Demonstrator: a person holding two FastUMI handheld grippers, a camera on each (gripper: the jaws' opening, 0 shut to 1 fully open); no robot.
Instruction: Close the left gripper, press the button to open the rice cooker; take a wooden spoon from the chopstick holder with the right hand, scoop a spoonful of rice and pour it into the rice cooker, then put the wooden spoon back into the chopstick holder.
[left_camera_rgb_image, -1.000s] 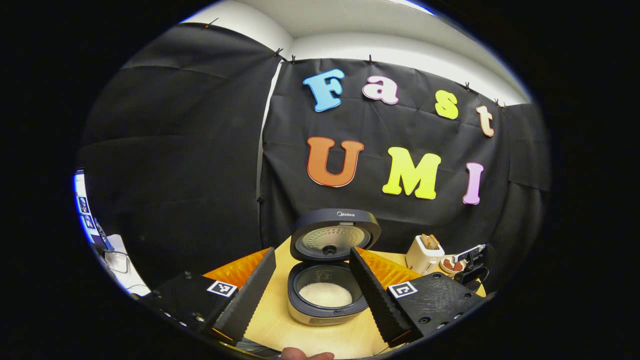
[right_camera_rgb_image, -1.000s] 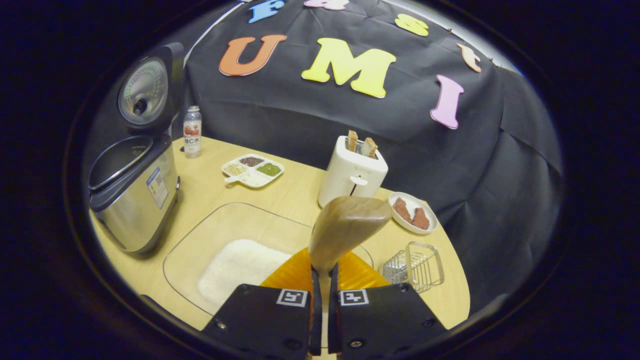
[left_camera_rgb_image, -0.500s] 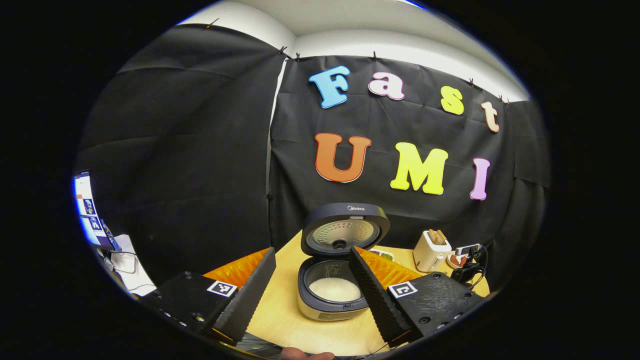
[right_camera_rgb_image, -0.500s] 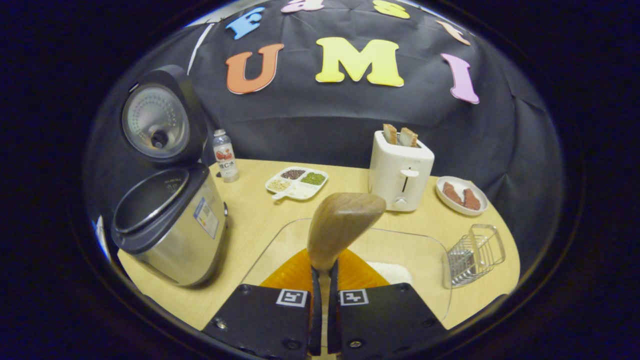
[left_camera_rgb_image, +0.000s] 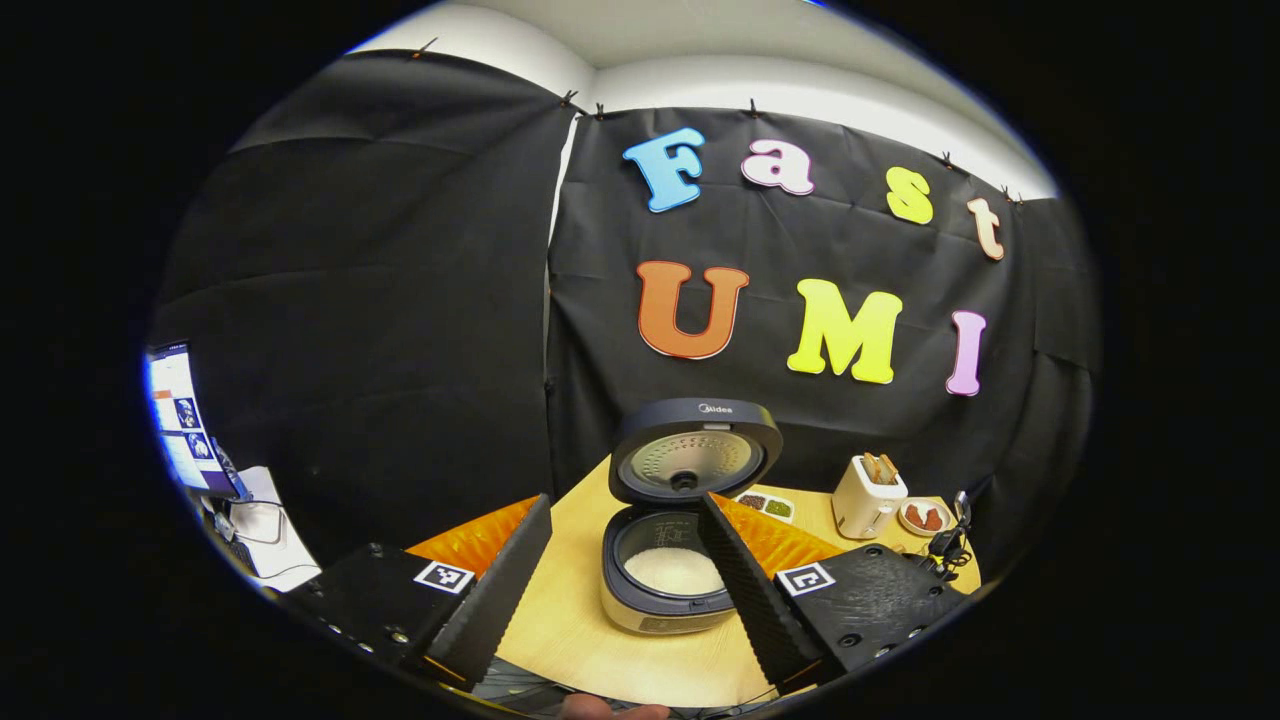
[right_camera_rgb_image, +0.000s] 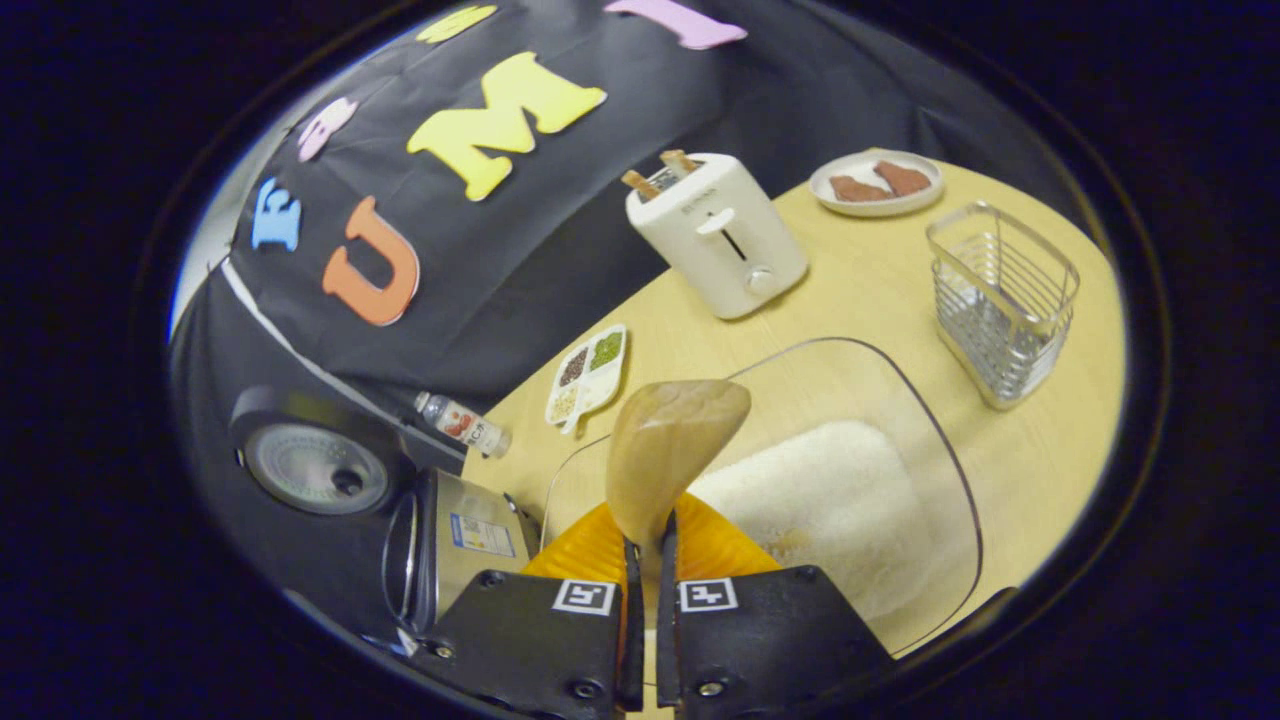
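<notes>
While the rice cooker (left_camera_rgb_image: 680, 545) stands open on the counter (left_camera_rgb_image: 570, 625) with white rice in its pot and its lid raised behind it, the left gripper (left_camera_rgb_image: 625, 580) hovers just in front of it, fingers spread wide and empty. Seen from the right gripper view, the right gripper (right_camera_rgb_image: 647, 600) is clenched on the wooden spoon (right_camera_rgb_image: 670, 450), bowl raised over a clear tray (right_camera_rgb_image: 930, 440) of rice (right_camera_rgb_image: 830, 500) beside the cooker. Beyond the tray, farther from the cooker, sits the wire chopstick holder (right_camera_rgb_image: 1000, 300).
</notes>
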